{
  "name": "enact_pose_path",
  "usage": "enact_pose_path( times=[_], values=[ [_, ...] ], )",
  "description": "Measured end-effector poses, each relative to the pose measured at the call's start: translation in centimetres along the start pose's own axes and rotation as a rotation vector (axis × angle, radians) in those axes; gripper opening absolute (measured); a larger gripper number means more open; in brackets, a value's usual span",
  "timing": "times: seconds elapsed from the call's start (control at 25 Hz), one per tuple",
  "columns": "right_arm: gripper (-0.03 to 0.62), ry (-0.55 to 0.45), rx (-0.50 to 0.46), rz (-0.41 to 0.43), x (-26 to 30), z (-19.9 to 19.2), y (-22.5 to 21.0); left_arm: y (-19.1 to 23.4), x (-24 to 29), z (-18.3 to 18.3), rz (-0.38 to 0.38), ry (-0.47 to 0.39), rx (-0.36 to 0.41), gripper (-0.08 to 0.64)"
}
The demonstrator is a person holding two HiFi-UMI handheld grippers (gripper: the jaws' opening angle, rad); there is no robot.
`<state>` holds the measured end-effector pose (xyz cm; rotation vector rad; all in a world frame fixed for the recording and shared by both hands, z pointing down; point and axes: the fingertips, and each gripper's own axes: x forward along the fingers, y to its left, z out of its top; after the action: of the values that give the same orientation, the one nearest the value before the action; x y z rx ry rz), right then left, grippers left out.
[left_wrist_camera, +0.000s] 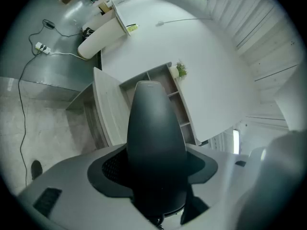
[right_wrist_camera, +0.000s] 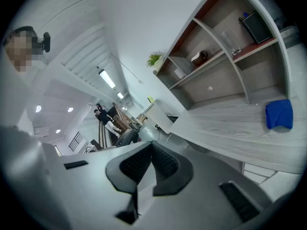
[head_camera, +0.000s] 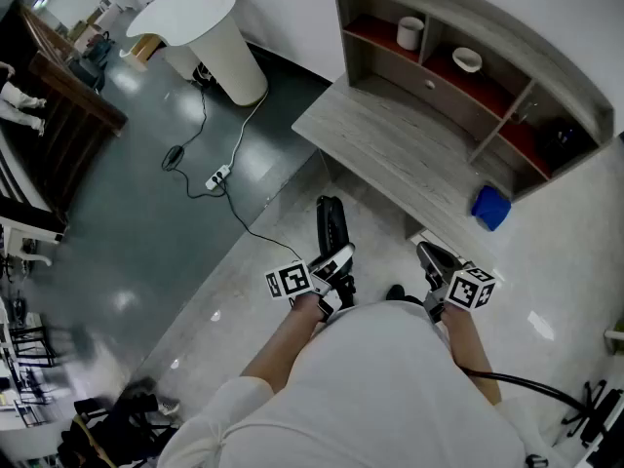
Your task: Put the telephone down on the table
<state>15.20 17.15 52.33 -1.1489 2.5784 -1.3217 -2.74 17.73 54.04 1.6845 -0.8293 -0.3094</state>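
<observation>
The black telephone handset is clamped in my left gripper, low over the floor and short of the grey wooden table. In the left gripper view the handset fills the space between the jaws and points toward the table. My right gripper hangs beside it to the right, near the table's front edge. In the right gripper view my right gripper has its pads touching with nothing between them.
A blue object lies at the table's right end, also seen as a blue object in the right gripper view. The shelf unit behind holds a cup and a bowl. A white round table and a power strip with cable are to the left.
</observation>
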Motion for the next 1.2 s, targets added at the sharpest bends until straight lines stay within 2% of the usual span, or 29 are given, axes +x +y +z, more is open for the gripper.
enact_pose_path(
  times=[0.8, 1.2],
  values=[
    [0.017, -0.007, 0.029, -0.004, 1.9, -1.1, 1.2, 1.7, -1.8, 2.1, 0.000, -0.006, -0.002, 0.310],
    [0.018, -0.016, 0.057, -0.042, 3.6, -3.5, 3.0, 3.2, -4.6, 3.8, -0.007, 0.023, 0.017, 0.310]
  ],
)
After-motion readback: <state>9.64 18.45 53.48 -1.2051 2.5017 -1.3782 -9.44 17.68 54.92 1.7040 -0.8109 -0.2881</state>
